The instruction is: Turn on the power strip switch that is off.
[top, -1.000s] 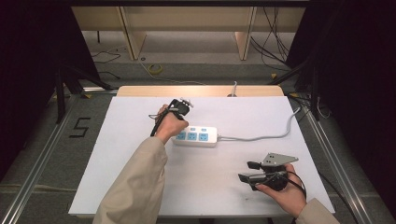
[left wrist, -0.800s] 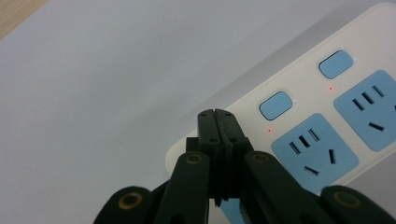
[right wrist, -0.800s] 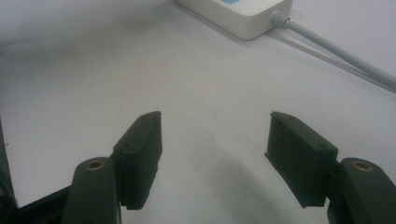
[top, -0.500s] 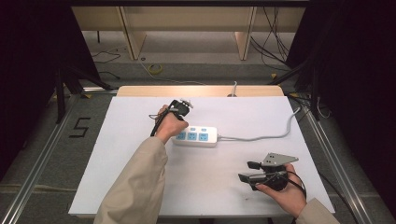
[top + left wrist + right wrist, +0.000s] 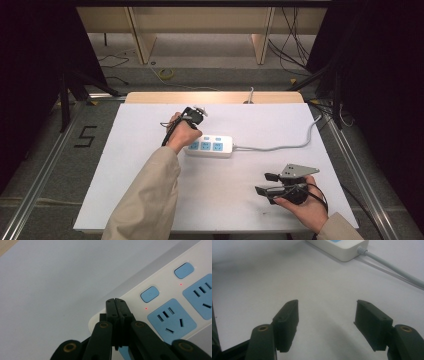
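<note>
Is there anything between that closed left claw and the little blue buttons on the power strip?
Nothing visible. The left gripper, jaws shut, sits over the power strip corner, with bare white casing between it and the nearest blue button.

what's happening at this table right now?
A person works a white power strip lying mid-table with a two-jaw tool in each hand. The left tool has its jaws shut and its tip over the strip's end, just short of the first blue switch button; small red lights show by the buttons. Whether the tip touches the strip I can't tell. The right tool has its jaws open with nothing between them, low over the bare table toward the near right, apart from the strip's grey cable.
</note>
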{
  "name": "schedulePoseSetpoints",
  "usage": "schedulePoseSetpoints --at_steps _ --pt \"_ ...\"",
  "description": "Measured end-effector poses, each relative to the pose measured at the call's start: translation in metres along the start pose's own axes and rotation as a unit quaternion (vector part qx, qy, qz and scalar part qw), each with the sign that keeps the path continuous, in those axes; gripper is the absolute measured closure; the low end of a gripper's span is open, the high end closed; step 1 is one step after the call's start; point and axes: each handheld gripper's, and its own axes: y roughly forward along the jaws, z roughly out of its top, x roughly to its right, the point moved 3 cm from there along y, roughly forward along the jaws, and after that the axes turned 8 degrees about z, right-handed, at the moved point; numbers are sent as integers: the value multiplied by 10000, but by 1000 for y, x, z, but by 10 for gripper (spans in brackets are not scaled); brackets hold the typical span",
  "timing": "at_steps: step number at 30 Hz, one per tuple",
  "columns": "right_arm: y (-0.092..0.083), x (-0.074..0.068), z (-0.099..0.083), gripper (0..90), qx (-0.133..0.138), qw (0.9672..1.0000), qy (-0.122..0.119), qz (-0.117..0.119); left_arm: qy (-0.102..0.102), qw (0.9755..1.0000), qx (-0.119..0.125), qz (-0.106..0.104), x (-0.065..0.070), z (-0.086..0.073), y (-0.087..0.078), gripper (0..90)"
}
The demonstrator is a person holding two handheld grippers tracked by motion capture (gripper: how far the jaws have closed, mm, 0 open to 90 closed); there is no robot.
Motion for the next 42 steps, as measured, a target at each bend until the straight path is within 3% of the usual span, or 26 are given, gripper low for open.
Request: schedulePoseSetpoints --at_steps 5,21,36,40,42 --pt "0 0 0 364 6 10000 -1 0 106 9999 -74 36 1 1 0 899" --pt "0 0 0 363 11 10000 -18 1 146 9997 -160 86 4 3 2 900" --pt "0 -1 1 364 11 10000 -22 6 298 9990 -220 267 8 4 2 900" --pt "0 -1 1 364 18 10000 -27 5 191 9993 -205 228 7 4 3 900" --pt "0 -1 1 363 28 10000 -47 3 237 9991 -244 252 8 4 3 900"
